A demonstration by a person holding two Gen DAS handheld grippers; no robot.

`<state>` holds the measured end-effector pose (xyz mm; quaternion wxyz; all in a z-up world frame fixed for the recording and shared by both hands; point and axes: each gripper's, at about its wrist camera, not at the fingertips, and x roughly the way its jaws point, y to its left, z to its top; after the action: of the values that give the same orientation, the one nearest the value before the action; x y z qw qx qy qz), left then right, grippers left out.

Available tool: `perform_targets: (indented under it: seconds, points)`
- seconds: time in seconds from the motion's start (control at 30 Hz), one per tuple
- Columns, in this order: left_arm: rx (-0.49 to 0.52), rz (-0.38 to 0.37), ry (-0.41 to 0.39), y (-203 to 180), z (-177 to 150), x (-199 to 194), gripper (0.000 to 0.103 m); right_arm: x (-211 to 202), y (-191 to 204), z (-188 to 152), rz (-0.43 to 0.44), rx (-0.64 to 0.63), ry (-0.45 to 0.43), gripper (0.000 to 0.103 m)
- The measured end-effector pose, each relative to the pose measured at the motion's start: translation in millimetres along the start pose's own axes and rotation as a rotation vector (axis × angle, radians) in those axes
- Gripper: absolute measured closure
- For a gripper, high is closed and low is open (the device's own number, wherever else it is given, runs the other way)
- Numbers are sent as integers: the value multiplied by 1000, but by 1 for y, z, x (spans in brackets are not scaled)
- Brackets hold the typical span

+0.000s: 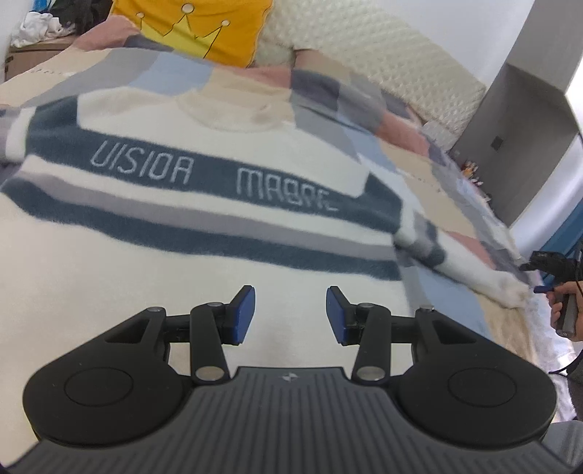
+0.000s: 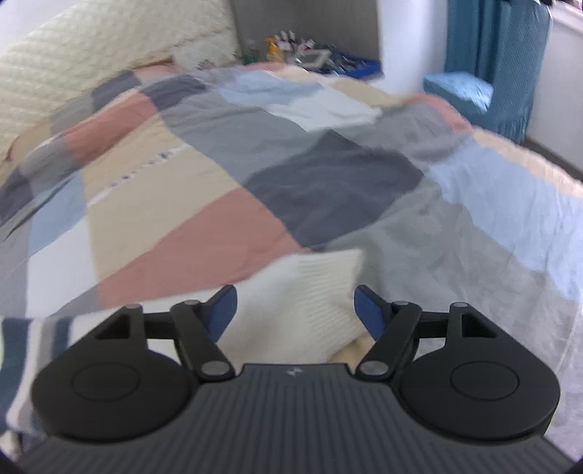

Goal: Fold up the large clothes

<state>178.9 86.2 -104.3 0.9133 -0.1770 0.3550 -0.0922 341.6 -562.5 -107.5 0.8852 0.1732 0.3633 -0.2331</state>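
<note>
Your sweater point(image 1: 204, 204) lies spread flat on the bed point(image 2: 328, 189), front up, collar toward the yellow pillow point(image 1: 196, 25). Your left tool point(image 1: 290, 313) hovers over its white lower body, pads apart and empty. Your right tool point(image 2: 295, 310) hangs over the cuff point(image 2: 302, 291) of the outstretched sleeve, pads wide apart, gripping nothing.

A bed point(image 2: 492, 204) covered by a patchwork quilt point(image 2: 226, 226) of pink, grey, beige and blue blocks carries a cream sweater point(image 1: 189, 204) with navy stripes, laid flat front up, one sleeve point(image 1: 484, 277) stretched sideways; a yellow cushion point(image 1: 196, 25) rests beyond the collar.
</note>
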Motion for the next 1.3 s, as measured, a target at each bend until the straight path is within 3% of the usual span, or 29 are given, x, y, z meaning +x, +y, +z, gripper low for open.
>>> perform_targets:
  seconds: [0.1, 0.33, 0.67, 0.9, 1.1, 1.23, 1.3]
  points:
    - [23, -19, -18, -7, -3, -13, 54, -40, 24, -2, 30, -94, -49, 30]
    - [76, -59, -49, -19, -12, -38, 54, -148, 77, -20, 197, -231, -122, 30]
    - [120, -101, -72, -30, -32, -69, 54, -255, 139, -95, 459, -325, -87, 30]
    - [163, -159, -8, -45, -51, -65, 54, -272, 158, -148, 538, -363, -6, 30]
    - [242, -220, 56, -63, -73, -56, 56, -252, 152, -178, 588, -260, 49, 30]
    - [269, -331, 133, -75, -87, -46, 65, -228, 140, -188, 601, -174, 96, 30]
    - [309, -338, 169, -83, -94, -38, 70, -221, 135, -188, 609, -155, 112, 30]
